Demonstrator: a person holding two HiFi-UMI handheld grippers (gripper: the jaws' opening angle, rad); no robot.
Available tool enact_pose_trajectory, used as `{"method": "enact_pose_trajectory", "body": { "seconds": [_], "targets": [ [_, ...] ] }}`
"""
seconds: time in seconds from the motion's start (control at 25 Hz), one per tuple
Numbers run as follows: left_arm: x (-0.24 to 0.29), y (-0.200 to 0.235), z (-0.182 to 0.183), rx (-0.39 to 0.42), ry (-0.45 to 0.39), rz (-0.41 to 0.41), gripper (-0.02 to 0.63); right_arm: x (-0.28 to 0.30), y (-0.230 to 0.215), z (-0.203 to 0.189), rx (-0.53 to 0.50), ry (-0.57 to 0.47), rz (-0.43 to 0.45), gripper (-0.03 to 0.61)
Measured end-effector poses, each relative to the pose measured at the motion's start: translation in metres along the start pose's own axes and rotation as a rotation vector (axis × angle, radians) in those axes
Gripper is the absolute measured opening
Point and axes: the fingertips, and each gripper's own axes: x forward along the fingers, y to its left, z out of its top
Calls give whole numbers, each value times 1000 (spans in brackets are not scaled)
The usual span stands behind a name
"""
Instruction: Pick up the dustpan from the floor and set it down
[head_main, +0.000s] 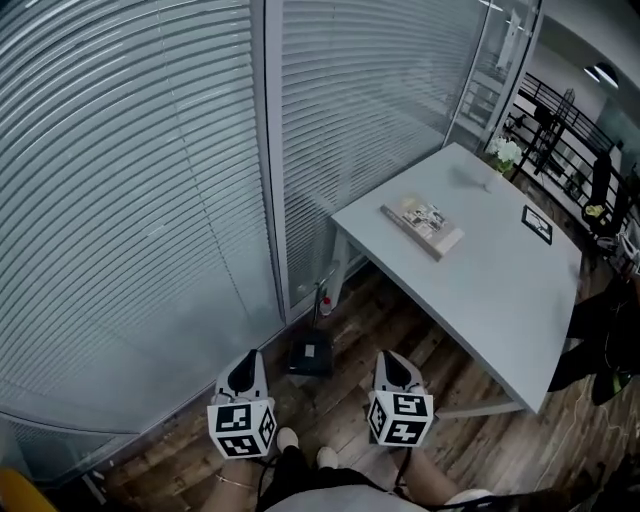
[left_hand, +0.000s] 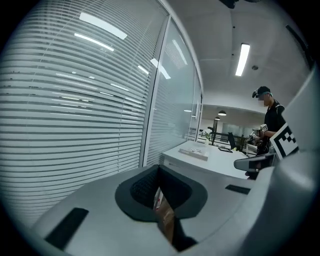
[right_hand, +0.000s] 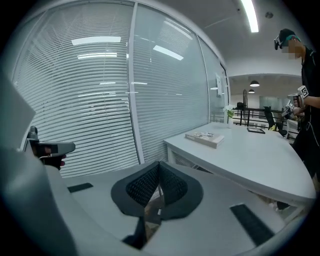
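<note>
The dustpan (head_main: 311, 355) is a dark, flat pan on the wooden floor at the foot of the glass wall, with a slim red-and-white handle (head_main: 322, 300) rising behind it. It lies between my two grippers and a little ahead of them, touching neither. My left gripper (head_main: 249, 358) hangs to its left and my right gripper (head_main: 393, 358) to its right, both above the floor. In the left gripper view the left gripper (left_hand: 158, 170) has its pads together with nothing in them. The right gripper (right_hand: 159, 167) in its own view is likewise shut and empty.
A white table (head_main: 480, 290) stands ahead on the right, bearing a book (head_main: 422, 224), a black tablet (head_main: 537, 224) and a small plant (head_main: 505, 152). A blinds-covered glass wall (head_main: 150, 200) runs along the left. A person (right_hand: 306, 95) stands beyond the table.
</note>
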Motion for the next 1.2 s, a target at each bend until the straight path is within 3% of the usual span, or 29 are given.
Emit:
{"method": "enact_pose_trajectory", "body": {
  "seconds": [0.56,0.96,1.2],
  "targets": [
    [46,11,-81,16,135,-4,18,55,22,-63,-24,79,53,32],
    [84,20,-159,27,169,-7,18,94,11,-149,39,138,29,32],
    [99,31,-196,11,185,23,18,104,7,-171,35,140,16,32]
  ]
}}
